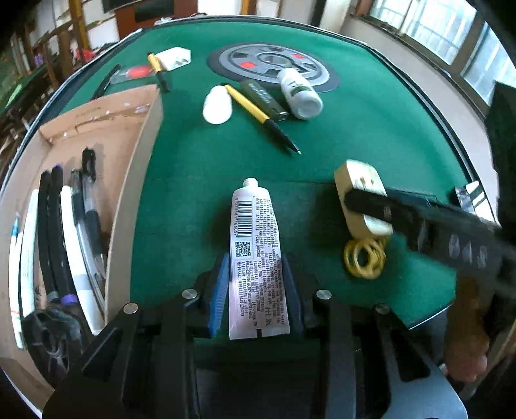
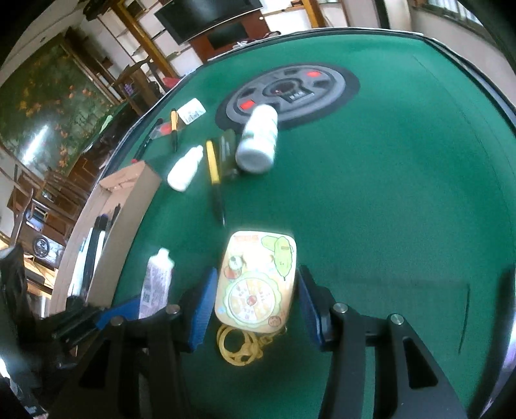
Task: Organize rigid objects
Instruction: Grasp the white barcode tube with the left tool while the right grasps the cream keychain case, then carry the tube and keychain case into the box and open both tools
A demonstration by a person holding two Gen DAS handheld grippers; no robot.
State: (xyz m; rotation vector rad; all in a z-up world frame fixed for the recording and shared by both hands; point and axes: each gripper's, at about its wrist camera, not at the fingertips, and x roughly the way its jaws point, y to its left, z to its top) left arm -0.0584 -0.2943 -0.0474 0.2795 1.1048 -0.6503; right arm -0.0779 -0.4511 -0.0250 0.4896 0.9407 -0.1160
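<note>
tube (image 1: 256, 254): barcode, QR code and tiny print, way too small to read | green lighter (image 1: 262, 98): white lettering, blurry | cartoon case (image 2: 258, 280): small characters, can't make them out either

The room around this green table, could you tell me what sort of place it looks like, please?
Probably a mahjong or games room. The green felt table has a round control hub set in its middle, as automatic mahjong tables do, and wooden chairs and a wall-mounted screen stand behind it.

Lit by daylight from windows (image 1: 445, 29) at upper right, bowed hard at black fisheye corners, smeared by motion blur and whitish glare in the right wrist view.
</note>
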